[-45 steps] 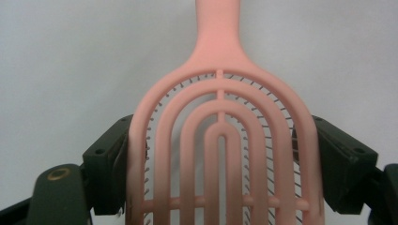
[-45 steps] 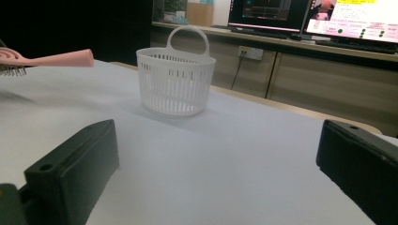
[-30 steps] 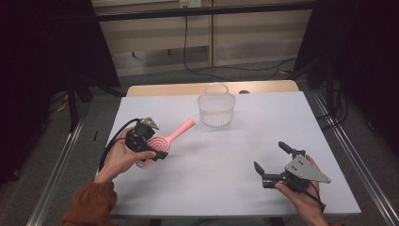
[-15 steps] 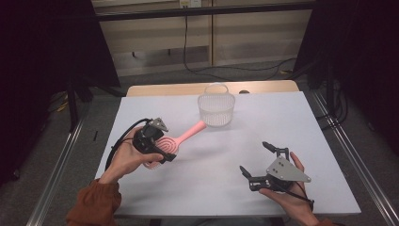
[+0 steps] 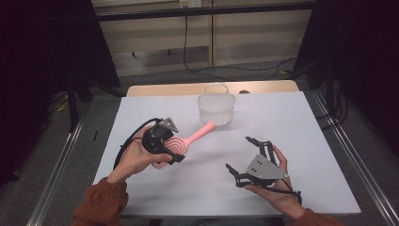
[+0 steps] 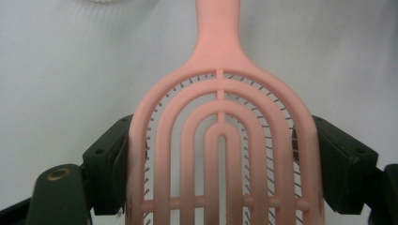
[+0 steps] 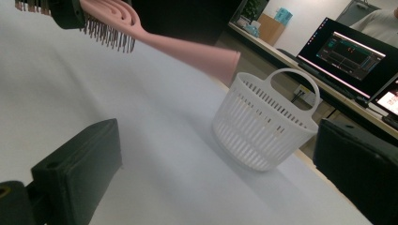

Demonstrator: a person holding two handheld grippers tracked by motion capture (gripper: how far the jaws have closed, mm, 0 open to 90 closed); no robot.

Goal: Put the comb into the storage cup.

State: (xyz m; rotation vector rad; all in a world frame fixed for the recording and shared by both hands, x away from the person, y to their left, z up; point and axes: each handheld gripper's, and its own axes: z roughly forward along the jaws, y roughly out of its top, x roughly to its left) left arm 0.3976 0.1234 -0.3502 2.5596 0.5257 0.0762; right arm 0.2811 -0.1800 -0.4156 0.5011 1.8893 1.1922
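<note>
A pink vented hairbrush (image 5: 200, 133) hangs above the white table (image 5: 306, 122), bristles down, its handle pointing at the white slotted basket (image 5: 216, 108). My left gripper (image 5: 171, 148) is shut on the brush's head. In the left gripper view the black pads (image 6: 110, 159) press both edges of the hairbrush (image 6: 220, 117). My right gripper (image 5: 237, 153) stands open and empty at the front right, aimed toward the basket. Its own view shows the basket (image 7: 263, 131) upright ahead between the wide jaws of the right gripper (image 7: 216, 178), with the hairbrush (image 7: 187, 51) held up at the upper left.
A wooden strip runs behind the table's far edge (image 5: 211, 88). Metal rails (image 5: 348, 155) run along both sides. A lit monitor (image 7: 347, 51) stands on a desk beyond the table in the right gripper view.
My left gripper has carried the brush to the right and a little up, toward the basket. My right gripper has moved left, toward the table's middle, still open.
</note>
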